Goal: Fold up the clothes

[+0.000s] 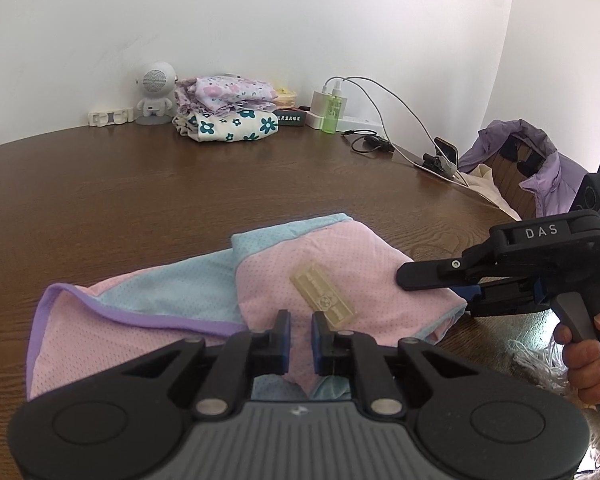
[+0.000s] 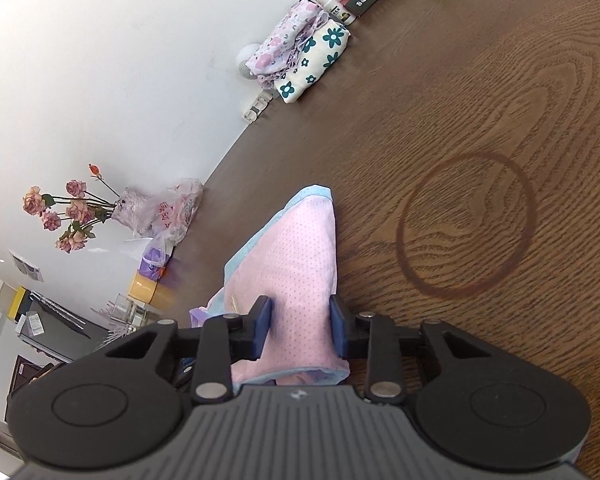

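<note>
On the far left of the brown table (image 1: 180,184) the garment (image 1: 148,312) spreads out flat, a thin pink and blue mesh piece with a purple trimmed edge (image 1: 100,300), lying near the front edge of the table and partly folded over itself. The left tool (image 1: 300,330) hovers over its middle with the fingers a little apart and nothing between them, close to a pale rubbery label (image 1: 323,294) on the pink panel. Further right, the right tool (image 2: 300,330) has its fingers spread to either side of the garment's right end, cloth between them; whether they pinch it I cannot tell. The fabric looks light, limp and not slippery, so it should drape and crease easily; hems and corners seem the best hold, since a pinch mid-panel would likely bunch it
</note>
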`<state>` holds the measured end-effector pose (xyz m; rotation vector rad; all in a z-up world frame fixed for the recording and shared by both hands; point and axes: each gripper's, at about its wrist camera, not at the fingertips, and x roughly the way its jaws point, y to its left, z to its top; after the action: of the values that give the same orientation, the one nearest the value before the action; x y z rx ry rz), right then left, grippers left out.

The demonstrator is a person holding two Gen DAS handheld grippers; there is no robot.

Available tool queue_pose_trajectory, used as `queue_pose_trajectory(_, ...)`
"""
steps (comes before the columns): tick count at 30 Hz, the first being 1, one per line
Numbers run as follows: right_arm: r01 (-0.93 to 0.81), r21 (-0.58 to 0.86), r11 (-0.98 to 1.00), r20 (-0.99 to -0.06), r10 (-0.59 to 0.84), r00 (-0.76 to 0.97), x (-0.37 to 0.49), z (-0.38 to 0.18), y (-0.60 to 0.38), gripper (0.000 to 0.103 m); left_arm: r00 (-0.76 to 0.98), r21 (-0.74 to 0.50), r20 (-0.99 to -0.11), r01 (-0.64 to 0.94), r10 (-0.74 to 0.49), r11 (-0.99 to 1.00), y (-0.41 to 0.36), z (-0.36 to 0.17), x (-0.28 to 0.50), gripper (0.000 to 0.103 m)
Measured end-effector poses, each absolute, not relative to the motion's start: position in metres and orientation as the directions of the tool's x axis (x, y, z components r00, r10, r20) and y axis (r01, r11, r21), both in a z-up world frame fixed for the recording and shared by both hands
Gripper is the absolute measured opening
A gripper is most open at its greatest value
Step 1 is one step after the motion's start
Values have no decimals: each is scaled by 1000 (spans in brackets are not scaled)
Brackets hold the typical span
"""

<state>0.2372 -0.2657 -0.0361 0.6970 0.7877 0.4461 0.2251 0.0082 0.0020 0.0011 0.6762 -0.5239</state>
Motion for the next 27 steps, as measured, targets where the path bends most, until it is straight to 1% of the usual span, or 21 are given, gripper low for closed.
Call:
queue_pose_trajectory(3,-120,693,711,-499,593,632,237,-33,-268,18,657,-165,-599,457,-457,874,6,3,225,10)
queue_pose_trajectory(5,-126,680,722,-506,587,632,237,-31,-269,16,653,-161,-602,464,-459,871,1,5,224,11)
queue_pose_trajectory(7,-133,667,733,-512,581,632,237,-28,-270,15,642,-172,-598,483,-481,858,-5,8,222,23)
queue_pose_trajectory(9,-140,654,744,-519,576,632,237,-26,-271,15,638,-169,-587,506,-499,846,-10,13,218,27)
queue_pose_trajectory(12,-198,489,850,-578,485,656,233,-1,-278,15,645,-130,-584,525,-493,841,-17,19,212,27)
queue_pose_trajectory(17,-272,169,947,-630,316,709,225,41,-289,14,640,-73,-631,514,-439,854,-22,14,217,27)
queue_pose_trajectory(20,-337,-68,939,-632,220,743,219,61,-274,14,634,-39,-657,512,-408,858,-25,10,219,25)
queue_pose_trajectory(23,-407,-298,863,-622,148,769,209,68,-235,14,612,-22,-673,544,-414,839,-31,5,217,25)
queue_pose_trajectory(25,-452,-376,809,-619,144,772,205,66,-209,14,614,-10,-671,553,-416,833,-35,4,215,25)
queue_pose_trajectory(27,-503,-382,775,-632,178,754,200,62,-189,14,613,-16,-668,554,-421,832,-35,3,215,26)
